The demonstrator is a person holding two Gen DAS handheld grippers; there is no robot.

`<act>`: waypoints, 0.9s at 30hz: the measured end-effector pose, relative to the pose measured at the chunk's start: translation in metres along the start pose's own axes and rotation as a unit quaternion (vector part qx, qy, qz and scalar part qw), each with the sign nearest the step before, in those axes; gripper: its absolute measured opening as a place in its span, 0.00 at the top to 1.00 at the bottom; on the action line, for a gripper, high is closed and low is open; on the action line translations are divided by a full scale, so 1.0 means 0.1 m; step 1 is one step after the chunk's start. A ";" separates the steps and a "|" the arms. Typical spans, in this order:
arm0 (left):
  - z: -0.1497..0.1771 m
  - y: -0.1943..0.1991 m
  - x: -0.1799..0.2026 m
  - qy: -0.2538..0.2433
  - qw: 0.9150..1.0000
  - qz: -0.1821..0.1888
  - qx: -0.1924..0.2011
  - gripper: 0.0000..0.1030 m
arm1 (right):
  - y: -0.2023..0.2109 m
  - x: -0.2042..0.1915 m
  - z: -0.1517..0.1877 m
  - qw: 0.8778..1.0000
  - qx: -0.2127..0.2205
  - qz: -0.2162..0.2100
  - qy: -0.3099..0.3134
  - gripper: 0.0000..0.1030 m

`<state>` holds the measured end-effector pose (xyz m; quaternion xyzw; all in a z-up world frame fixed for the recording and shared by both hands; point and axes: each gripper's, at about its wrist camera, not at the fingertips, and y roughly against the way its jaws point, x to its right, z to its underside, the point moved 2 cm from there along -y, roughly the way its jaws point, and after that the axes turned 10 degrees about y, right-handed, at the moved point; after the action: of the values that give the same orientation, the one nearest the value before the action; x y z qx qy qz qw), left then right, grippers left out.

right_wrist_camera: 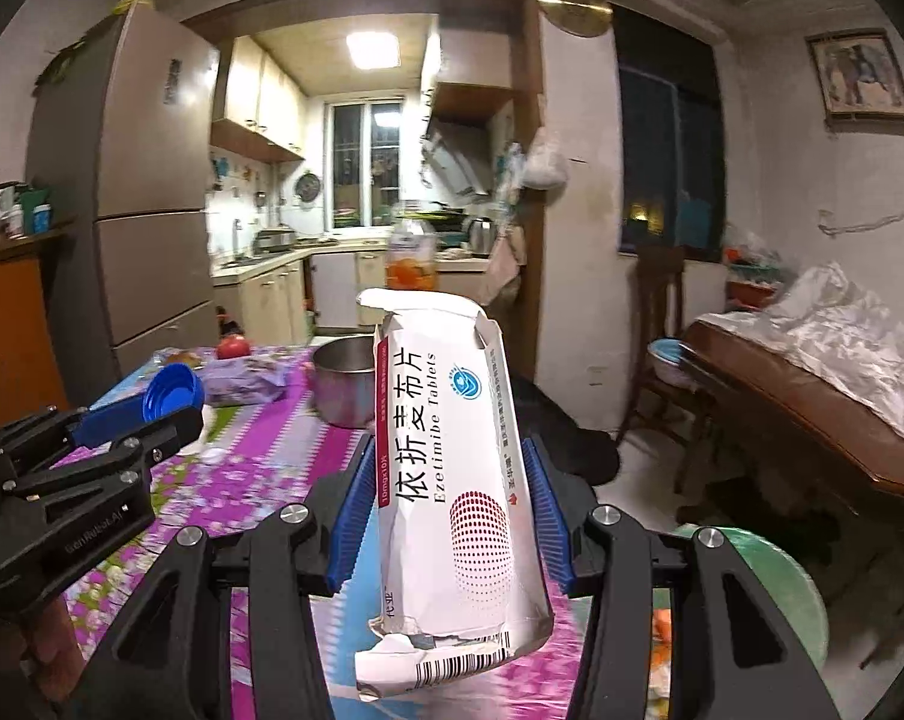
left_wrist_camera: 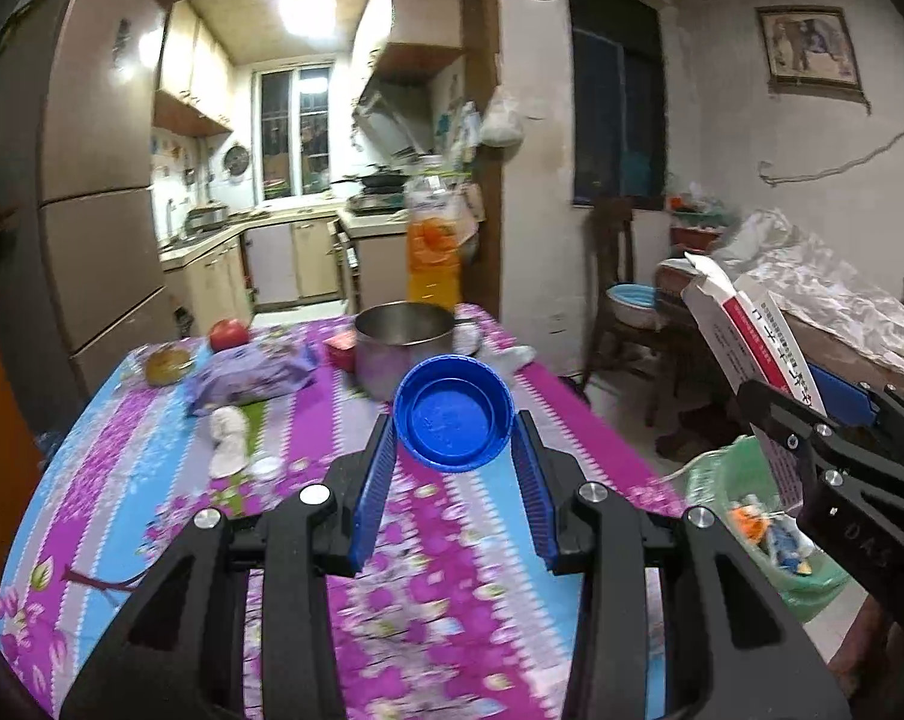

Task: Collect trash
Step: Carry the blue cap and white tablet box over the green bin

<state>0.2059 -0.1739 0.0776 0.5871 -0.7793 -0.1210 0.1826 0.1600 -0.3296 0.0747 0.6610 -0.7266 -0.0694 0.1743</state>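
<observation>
My left gripper (left_wrist_camera: 455, 429) is shut on a blue plastic lid (left_wrist_camera: 452, 414), held above the floral tablecloth (left_wrist_camera: 152, 480); it also shows at the left of the right wrist view (right_wrist_camera: 173, 399). My right gripper (right_wrist_camera: 446, 474) is shut on a white torn-open tablet box (right_wrist_camera: 452, 480), held upright over the table's right edge; the box also shows in the left wrist view (left_wrist_camera: 752, 348). A green trash bin (left_wrist_camera: 752, 516) with litter inside stands on the floor right of the table, below the right gripper. A crumpled white tissue (left_wrist_camera: 229, 441) lies on the table.
On the table stand a steel pot (left_wrist_camera: 401, 348), a purple packet (left_wrist_camera: 251, 372), a tomato (left_wrist_camera: 229, 334), a bag with a bun (left_wrist_camera: 165, 363) and a tall orange drink bottle (left_wrist_camera: 433, 240). A wooden chair (left_wrist_camera: 626, 300) and a cluttered side table (right_wrist_camera: 812, 396) stand to the right.
</observation>
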 end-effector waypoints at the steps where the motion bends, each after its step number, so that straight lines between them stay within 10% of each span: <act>1: -0.01 -0.02 0.11 -0.003 1.000 0.010 -0.002 0.63 | 0.02 0.08 0.02 1.000 -0.003 0.003 -0.004 0.52; 14: 0.07 -0.42 1.34 -0.052 0.993 0.095 -0.048 0.63 | 0.28 1.64 0.37 0.993 -0.076 0.079 -0.048 0.52; 27: 0.61 -1.01 2.28 -0.107 0.974 0.120 -0.159 0.63 | -0.33 2.70 1.04 0.966 -0.235 0.067 -0.088 0.52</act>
<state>0.2122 -0.4230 0.0138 0.4362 -0.8299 -0.2830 0.2024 0.1373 -0.6128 0.0104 0.5430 -0.7447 -0.2840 0.2644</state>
